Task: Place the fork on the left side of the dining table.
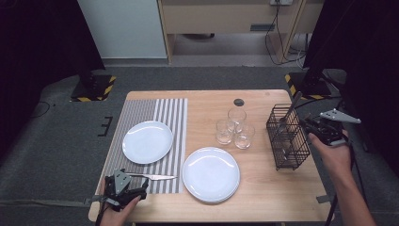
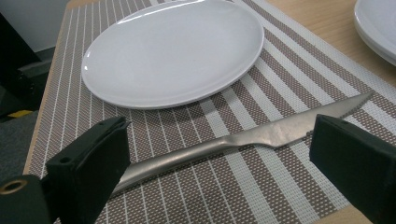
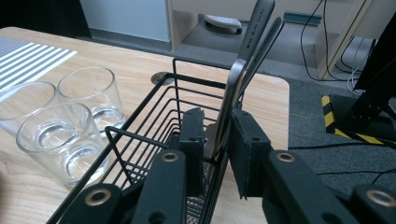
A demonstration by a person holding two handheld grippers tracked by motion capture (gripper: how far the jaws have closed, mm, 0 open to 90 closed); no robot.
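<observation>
A grey carpeted floor (image 1: 56, 136) surrounds the wooden surface (image 1: 263, 188). At three o'clock stands the wire basket (image 1: 288, 141), where the right gripper (image 3: 215, 140) has its jaws nearly closed around a utensil handle (image 3: 233, 88); its engraving is unreadable. At seven o'clock, on the striped placemat (image 1: 160, 108), the left gripper (image 2: 219, 154), jaws wide, straddles the knife (image 2: 261, 135).

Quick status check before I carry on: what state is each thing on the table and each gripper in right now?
Knife: flat on the striped placemat, between open left gripper fingers, untouched.
Plate on placemat: empty.
Second plate: empty, on bare wood.
Three glasses: upright, empty.
Wire caddy: upright, utensils standing inside.
Utensil handle: between right gripper fingers, nearly closed; contact unclear.
</observation>
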